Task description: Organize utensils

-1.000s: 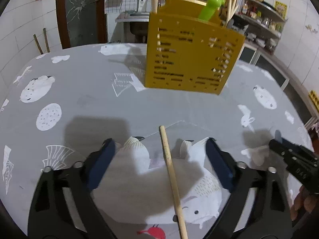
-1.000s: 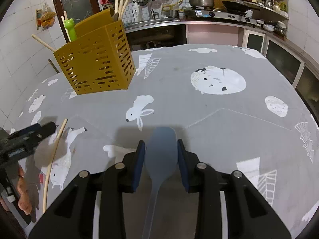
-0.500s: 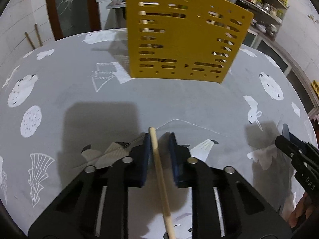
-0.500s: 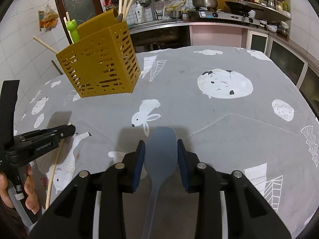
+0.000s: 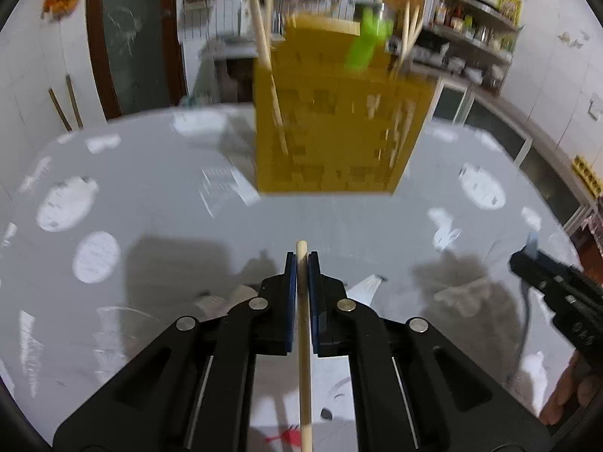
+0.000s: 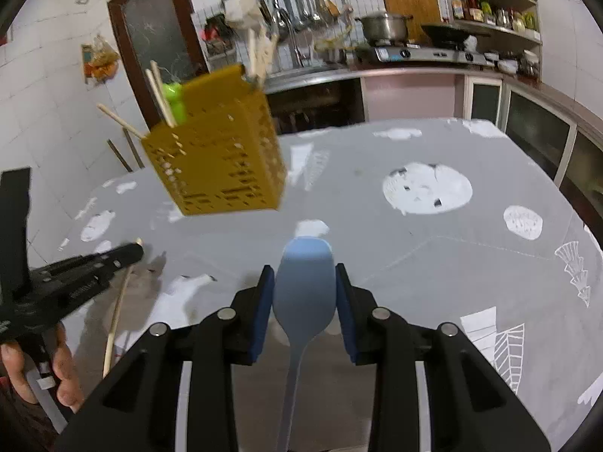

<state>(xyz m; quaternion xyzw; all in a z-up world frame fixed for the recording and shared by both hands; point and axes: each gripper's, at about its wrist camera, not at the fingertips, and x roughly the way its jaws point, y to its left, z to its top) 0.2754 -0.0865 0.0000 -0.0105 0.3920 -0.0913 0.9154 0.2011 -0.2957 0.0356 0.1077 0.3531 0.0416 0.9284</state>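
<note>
Left wrist cam: left gripper [image 5: 301, 263] now clamped tight on chopstick [image 5: 303, 358], right gripper [image 6: 304, 282] still pinching spatula [image 6: 303, 282], caddy [image 5: 335, 128] next.

Left gripper [image 5: 301, 263] has its pads pinched nearly together, pointing at 12 o'clock; right gripper [image 6: 304, 282] sits narrowly parted, probably gripping.

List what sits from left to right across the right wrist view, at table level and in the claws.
Left claw shut on the wooden chopstick → yellow utensil holder → blue spatula in the right claw → round white print on the grey tablecloth.
</note>
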